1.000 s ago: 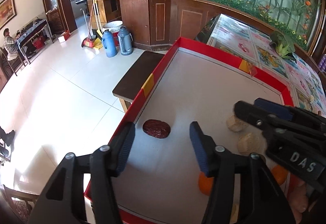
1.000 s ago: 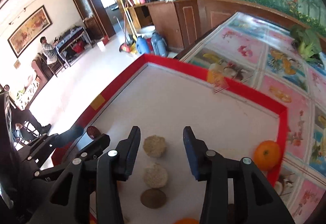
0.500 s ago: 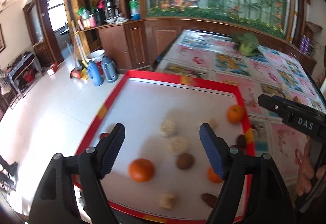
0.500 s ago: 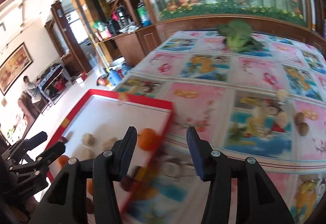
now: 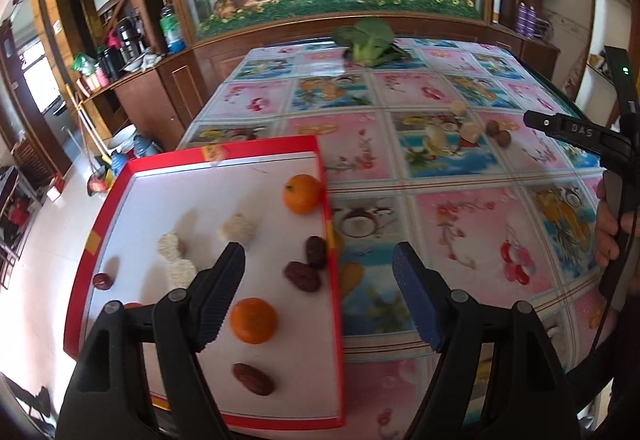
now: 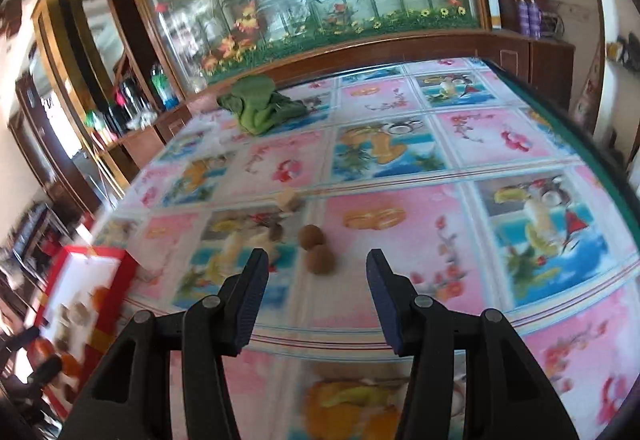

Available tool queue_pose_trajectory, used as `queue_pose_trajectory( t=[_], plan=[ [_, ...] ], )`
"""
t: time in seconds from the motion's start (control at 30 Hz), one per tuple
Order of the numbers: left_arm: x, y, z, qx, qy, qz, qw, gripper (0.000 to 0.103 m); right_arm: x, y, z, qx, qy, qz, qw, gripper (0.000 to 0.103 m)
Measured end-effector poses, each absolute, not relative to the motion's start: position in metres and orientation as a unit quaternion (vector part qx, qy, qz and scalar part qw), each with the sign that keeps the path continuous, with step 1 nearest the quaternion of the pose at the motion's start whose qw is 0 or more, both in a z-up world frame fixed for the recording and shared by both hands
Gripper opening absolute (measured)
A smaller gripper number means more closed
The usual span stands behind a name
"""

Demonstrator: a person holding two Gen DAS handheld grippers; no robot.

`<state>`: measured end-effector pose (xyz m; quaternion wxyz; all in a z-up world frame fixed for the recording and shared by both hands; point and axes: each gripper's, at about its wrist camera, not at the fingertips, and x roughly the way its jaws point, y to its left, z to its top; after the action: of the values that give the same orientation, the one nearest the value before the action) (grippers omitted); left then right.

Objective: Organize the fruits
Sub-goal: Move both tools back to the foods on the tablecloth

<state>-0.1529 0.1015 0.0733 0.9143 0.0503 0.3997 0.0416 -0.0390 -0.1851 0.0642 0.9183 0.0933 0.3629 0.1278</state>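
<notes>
Fruit-print tablecloth point(image 6: 400, 224) carries two brown fruits point(image 6: 318, 250) at twelve o'clock of the empty, spread right gripper point(image 6: 314, 294); left gripper point(image 5: 318, 294) likewise gapes over the red tray point(image 5: 334, 280).

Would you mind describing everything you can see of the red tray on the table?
The tray is a shallow rectangle with a raised red rim, yellow patches on the rim and a flat white floor. It lies flat at the table's left edge, on the patterned tablecloth. Inside lie two oranges, several dark red dates and pale, rough-looking round pieces. One date sits against the right rim. The open left gripper hovers over its right side without touching it. The right wrist view shows the tray only as a blur.
</notes>
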Motion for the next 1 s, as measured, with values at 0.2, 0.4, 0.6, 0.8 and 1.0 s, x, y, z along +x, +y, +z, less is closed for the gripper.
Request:
queue_pose_trajectory(
  t=[0.2,0.4,0.6,0.8,1.0],
  plan=[
    [-0.141,0.075,0.076,0.071,0.404,0.013,0.912,0.078,-0.022,-0.175,0.046,0.034,0.395,0.142,0.907,0.041],
    [-0.11,0.052,0.08,0.093,0.402,-0.008,0.911,0.079,0.0,-0.159,0.029,0.013,0.431,0.159,0.888,0.024],
    [-0.065,0.024,0.072,0.112,0.408,-0.034,0.906,0.079,0.003,-0.174,0.032,0.022,0.432,0.13,0.892,0.007],
    [-0.021,-0.013,0.055,0.122,0.418,-0.076,0.897,0.079,0.008,-0.216,0.046,0.113,0.419,0.123,0.892,0.007],
    [0.005,-0.038,0.04,0.142,0.426,-0.093,0.888,0.079,0.019,-0.242,0.039,0.184,0.445,0.138,0.866,0.011]
  ],
)
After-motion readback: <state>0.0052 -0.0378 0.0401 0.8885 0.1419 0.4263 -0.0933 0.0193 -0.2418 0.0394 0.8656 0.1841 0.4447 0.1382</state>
